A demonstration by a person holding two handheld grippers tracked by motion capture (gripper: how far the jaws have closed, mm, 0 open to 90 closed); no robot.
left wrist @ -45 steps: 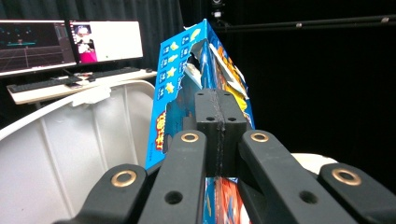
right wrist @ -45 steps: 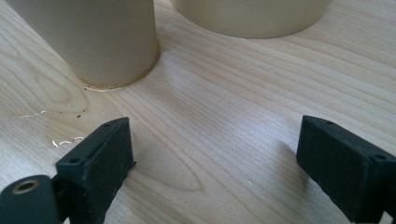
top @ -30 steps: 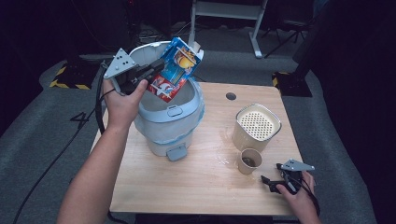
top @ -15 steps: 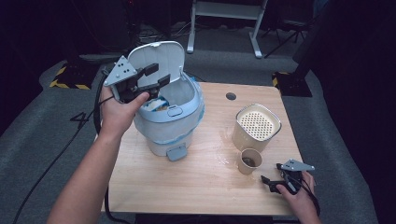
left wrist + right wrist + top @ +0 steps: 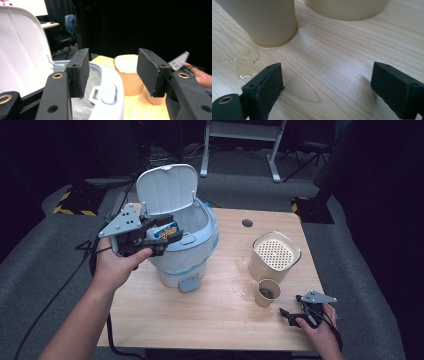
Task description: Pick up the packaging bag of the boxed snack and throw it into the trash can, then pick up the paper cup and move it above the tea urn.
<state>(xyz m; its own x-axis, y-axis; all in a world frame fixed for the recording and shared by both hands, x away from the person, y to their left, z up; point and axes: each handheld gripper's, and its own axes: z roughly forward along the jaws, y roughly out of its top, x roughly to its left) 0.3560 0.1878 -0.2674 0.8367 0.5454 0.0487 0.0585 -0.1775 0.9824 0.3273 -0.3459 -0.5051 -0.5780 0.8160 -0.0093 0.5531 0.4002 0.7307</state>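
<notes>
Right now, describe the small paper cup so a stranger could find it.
On the wooden table, look right of the white lidded bin. In front of the cream perforated-top container stands the paper cup: smaller, open-topped, dark inside.

It looks like a recording studio or lab: black curtains (image 5: 140, 25) all around, grey carpet floor (image 5: 45, 255), hazard tape (image 5: 75, 211), a metal stand (image 5: 240, 145), one small wooden worktop (image 5: 210, 320).

No legible text, brand or number can be made out. Printing is seen on the blue and yellow packet (image 5: 165, 231) inside the pale blue lidded bin (image 5: 200, 251), but it is too blurred to be read.
</notes>
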